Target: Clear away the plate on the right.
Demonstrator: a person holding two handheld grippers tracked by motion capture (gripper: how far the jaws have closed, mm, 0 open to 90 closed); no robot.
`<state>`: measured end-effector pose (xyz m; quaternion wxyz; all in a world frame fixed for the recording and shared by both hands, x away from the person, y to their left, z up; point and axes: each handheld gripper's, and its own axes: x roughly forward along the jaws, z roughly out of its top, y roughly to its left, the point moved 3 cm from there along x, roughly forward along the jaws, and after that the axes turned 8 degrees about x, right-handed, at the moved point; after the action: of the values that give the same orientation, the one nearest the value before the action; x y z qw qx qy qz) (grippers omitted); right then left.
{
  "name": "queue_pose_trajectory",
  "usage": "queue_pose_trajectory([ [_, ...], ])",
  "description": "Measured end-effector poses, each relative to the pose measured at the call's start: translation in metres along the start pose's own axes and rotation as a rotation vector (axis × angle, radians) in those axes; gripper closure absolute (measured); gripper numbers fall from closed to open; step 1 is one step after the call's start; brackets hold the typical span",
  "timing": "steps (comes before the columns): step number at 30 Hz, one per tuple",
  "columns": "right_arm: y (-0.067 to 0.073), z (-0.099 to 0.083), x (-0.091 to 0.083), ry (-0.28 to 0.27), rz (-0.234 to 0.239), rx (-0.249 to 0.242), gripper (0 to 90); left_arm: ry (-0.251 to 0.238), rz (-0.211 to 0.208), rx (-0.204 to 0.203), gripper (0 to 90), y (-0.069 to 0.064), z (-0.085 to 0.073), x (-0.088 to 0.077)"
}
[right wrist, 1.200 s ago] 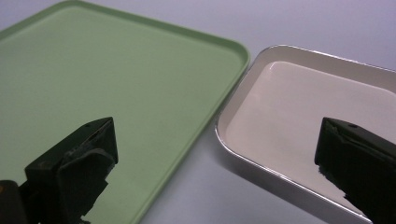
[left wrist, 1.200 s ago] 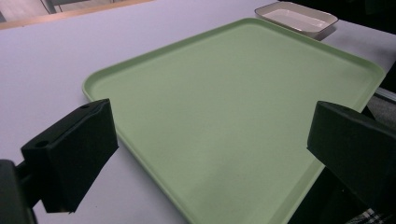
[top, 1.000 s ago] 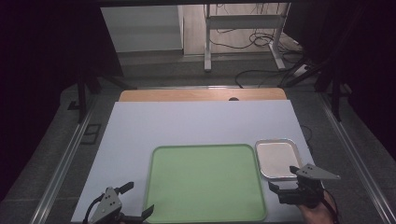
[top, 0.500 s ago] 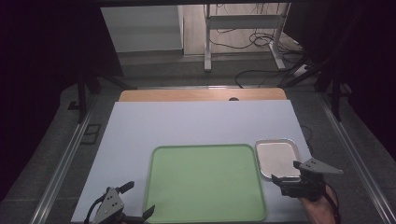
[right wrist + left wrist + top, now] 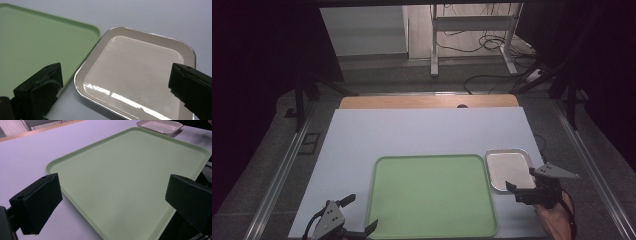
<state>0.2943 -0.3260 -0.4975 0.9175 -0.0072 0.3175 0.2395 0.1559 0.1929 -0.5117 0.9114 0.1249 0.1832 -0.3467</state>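
Black jaws of the right claw (image 5: 113,87) stand spread wide over the near edge of the steel tray (image 5: 140,75), pinching nothing. That tray is small, shallow and rectangular with rounded corners, its polished rim bright and its pale bottom throwing back a streak of light; nothing lies in it. It sits flat on the white worktop (image 5: 422,132), just beside the right edge of the green tray (image 5: 432,195), at that tray's far corner. A hand (image 5: 554,220) holds the claw from below. The green tray is larger, matte, with a low raised lip, and is bare inside. The left claw (image 5: 354,225) hangs spread at its near left corner, gripping nothing.
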Motion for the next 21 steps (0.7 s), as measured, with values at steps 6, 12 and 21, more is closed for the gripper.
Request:
queue_pose_trajectory([
  [6,-0.009,0.003,0.007,-0.002,-0.029,-0.004,0.0,0.002,-0.001,0.001,0.6,0.000,0.000,0.001],
  [12,-0.021,0.006,0.012,-0.014,-0.062,0.012,0.0,0.005,-0.001,0.000,0.6,0.000,0.000,0.001],
  [21,-0.033,0.009,0.018,-0.009,-0.104,0.038,0.0,0.012,0.000,0.003,0.6,0.000,-0.001,0.001],
])
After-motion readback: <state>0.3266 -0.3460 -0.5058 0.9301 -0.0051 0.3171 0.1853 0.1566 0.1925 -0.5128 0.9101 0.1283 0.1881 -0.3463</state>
